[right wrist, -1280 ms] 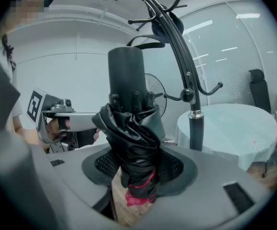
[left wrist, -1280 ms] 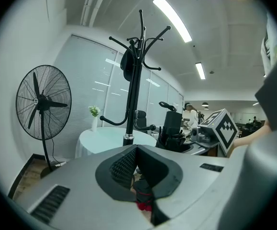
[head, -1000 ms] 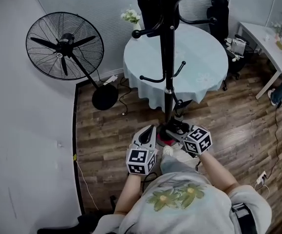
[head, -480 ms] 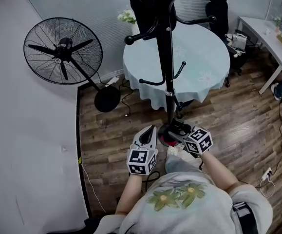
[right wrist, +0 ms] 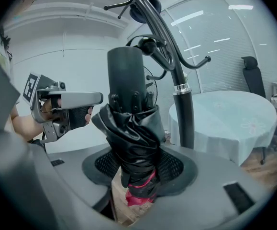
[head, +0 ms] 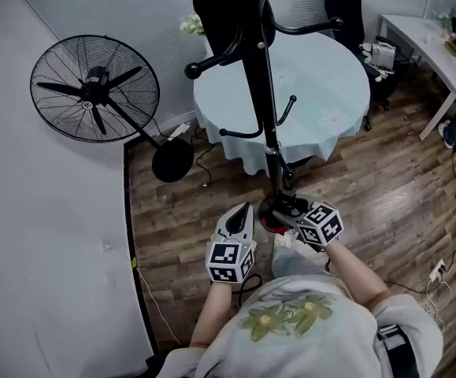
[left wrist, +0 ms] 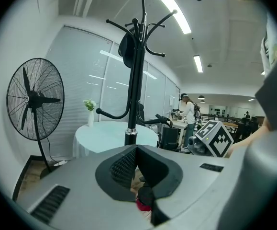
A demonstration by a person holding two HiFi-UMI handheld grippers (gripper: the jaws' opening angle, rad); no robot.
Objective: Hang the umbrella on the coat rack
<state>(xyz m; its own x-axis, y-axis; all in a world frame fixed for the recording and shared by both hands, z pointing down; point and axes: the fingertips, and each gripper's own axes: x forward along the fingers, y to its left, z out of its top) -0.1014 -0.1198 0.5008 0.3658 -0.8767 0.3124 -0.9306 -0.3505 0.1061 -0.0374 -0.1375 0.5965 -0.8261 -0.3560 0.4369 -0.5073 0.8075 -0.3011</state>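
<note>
Right tool [right wrist: 136,166] clamps one folded black umbrella [right wrist: 130,128]; left tool [left wrist: 136,150] pinched together, empty; one coat rack [head: 262,93] ahead

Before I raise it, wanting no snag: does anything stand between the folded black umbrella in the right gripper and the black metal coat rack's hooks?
Nothing visible does. The folded black umbrella sits clamped in the right gripper, facing the black metal coat rack; its lower hook is bare.
</note>
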